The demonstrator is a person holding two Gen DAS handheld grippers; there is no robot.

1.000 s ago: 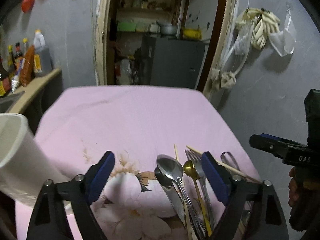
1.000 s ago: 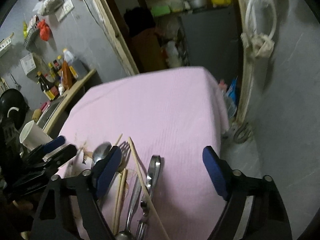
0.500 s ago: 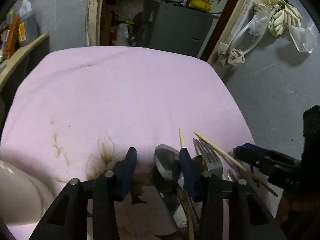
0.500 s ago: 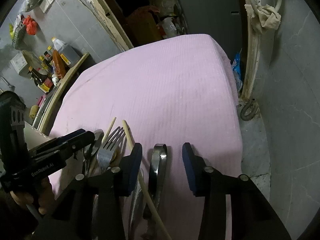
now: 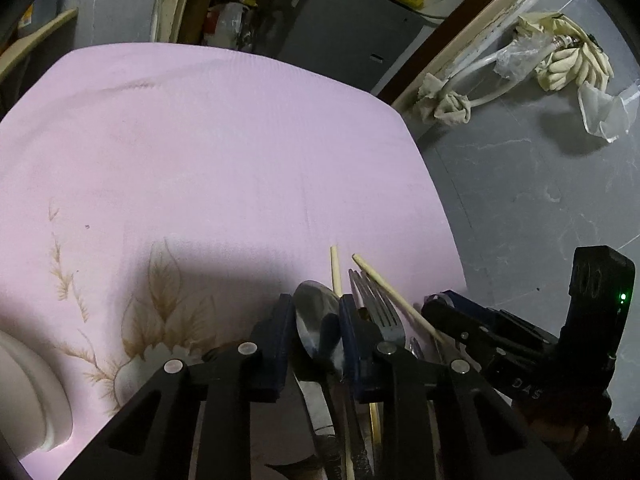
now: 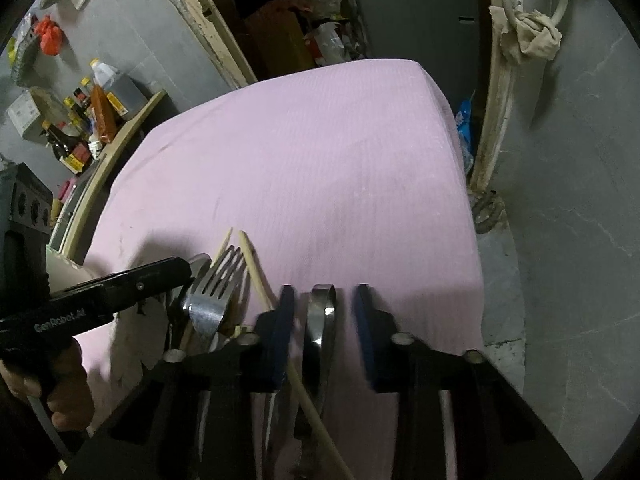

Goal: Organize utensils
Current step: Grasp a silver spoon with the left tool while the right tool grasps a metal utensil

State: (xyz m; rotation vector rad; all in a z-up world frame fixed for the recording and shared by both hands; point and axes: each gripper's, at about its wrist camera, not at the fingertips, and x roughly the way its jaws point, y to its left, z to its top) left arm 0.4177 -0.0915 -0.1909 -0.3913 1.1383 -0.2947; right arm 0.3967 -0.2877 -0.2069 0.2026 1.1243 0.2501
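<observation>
A heap of utensils lies at the near edge of the pink cloth. In the left wrist view my left gripper is closed around the bowl of a silver spoon. Right of it lie a fork and wooden chopsticks. In the right wrist view my right gripper straddles metal tongs with a gap on each side of them. The fork and a chopstick lie to its left, under the left gripper's fingers.
A white cup stands at the left of the cloth. A shelf with sauce bottles runs along the left wall. The cloth's right edge drops off to a grey floor. Hoses and rags hang at the right.
Both grippers have come down onto the utensil heap and narrowed from wide open. The left one has shut on the spoon; the right one now brackets the tongs.
</observation>
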